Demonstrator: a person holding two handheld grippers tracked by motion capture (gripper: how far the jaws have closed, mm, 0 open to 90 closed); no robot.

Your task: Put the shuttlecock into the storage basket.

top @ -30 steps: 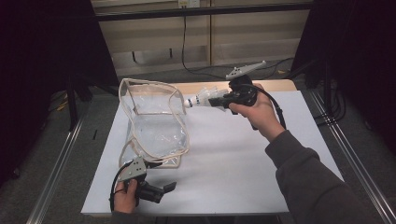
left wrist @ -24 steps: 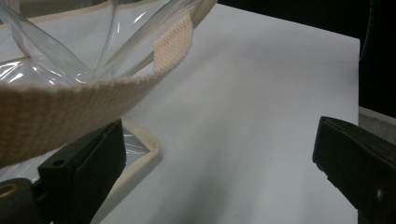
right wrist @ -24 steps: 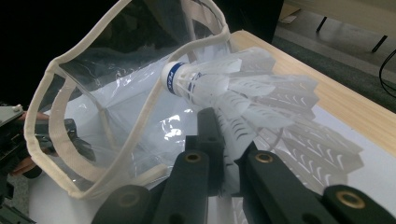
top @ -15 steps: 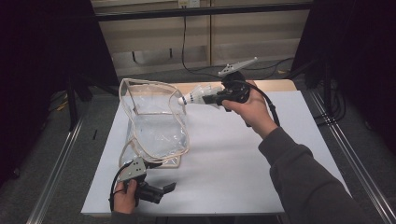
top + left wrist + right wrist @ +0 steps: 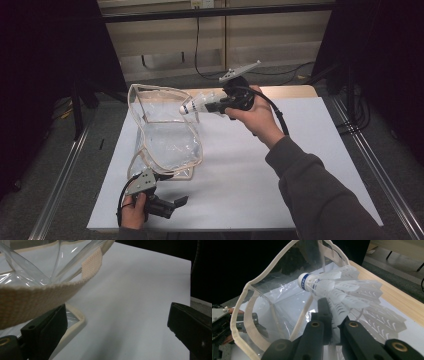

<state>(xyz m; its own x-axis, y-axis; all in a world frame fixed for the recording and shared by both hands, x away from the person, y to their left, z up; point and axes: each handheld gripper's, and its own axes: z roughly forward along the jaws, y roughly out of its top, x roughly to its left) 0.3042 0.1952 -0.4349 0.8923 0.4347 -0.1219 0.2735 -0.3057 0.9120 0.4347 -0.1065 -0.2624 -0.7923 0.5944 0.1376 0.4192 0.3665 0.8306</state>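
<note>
Holding shuttlecock [image 5: 200,104] over bag [image 5: 167,145]

Shuttlecock [image 5: 197,105] above bag [image 5: 167,145] on table [image 5: 300,165].

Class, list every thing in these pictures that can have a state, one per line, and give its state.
Clear bag: mouth open, standing on the white sheet.
Shuttlecock: clamped by its feathers, cork end toward the bag's mouth, above the table.
Right gripper: shut on the shuttlecock.
Left gripper: jaws wide open, nothing between them, beside the bag's woven strap.
</note>
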